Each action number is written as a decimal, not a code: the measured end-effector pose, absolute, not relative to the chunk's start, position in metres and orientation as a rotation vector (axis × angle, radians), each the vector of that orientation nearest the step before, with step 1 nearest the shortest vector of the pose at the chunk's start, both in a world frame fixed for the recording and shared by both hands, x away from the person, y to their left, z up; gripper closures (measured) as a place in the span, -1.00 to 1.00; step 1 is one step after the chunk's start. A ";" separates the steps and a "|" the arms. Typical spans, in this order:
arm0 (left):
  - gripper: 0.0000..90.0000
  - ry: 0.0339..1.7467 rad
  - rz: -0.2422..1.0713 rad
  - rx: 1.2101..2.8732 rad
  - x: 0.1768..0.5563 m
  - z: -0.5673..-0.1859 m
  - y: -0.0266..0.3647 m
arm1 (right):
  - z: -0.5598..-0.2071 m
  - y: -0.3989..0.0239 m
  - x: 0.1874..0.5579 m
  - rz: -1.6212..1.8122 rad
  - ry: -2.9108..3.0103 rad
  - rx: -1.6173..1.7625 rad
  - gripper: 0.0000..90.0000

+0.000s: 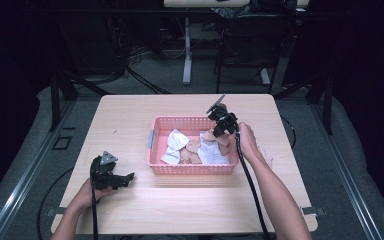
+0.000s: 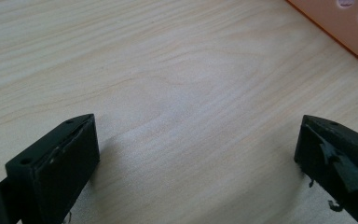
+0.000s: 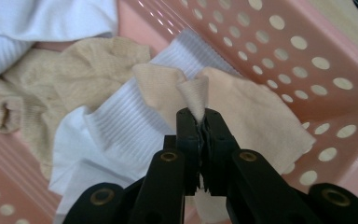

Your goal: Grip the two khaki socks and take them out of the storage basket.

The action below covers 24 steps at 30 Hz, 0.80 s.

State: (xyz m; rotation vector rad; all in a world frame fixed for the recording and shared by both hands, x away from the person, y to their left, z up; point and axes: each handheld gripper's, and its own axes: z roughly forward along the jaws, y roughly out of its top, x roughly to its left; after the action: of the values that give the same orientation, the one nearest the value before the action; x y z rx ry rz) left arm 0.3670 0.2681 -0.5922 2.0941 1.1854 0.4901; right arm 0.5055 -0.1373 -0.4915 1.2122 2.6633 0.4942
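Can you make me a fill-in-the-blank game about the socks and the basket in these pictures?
1. The socks lie in a basket whose colour is ____.
2. The right gripper is shut on a ____ sock.
3. The left gripper has its jaws ____ over the bare table.
4. The ribbed sock beside the pinched one is ____.

Missing words: pink; beige; open; white

I work in what looks like a lab or recording room, not a home. My pale wooden worktop (image 1: pixel 130 125) stands alone on grey carpet (image 1: pixel 35 165), with metal rails (image 1: pixel 25 185) running along the floor on both sides. Black cables (image 1: pixel 145 75) lie loose on the floor behind it, near the white leg of another table (image 1: pixel 187 50) and a dark chair (image 1: pixel 250 45). The surroundings are dark, with black frame struts (image 1: pixel 60 90) at the edges.
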 end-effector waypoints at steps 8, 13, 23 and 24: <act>-1.00 1.185 0.490 2.094 0.367 -0.592 0.268 | -0.467 -0.145 0.492 0.662 2.665 1.201 0.93; -1.00 1.185 0.490 2.094 0.367 -0.592 0.268 | -0.454 -0.144 0.485 0.662 2.681 1.163 0.94; -1.00 1.185 0.490 2.095 0.367 -0.592 0.268 | -0.441 -0.147 0.482 0.703 2.680 1.159 0.94; -1.00 1.184 0.490 2.095 0.367 -0.592 0.268 | -0.440 -0.147 0.481 0.715 2.677 1.161 0.94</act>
State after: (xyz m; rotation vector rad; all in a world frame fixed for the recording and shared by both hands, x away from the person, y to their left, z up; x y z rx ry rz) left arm 0.3670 0.2680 -0.5922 2.0946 1.1842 0.4897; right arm 0.4809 -0.1473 -0.4398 1.1610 2.6766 0.7154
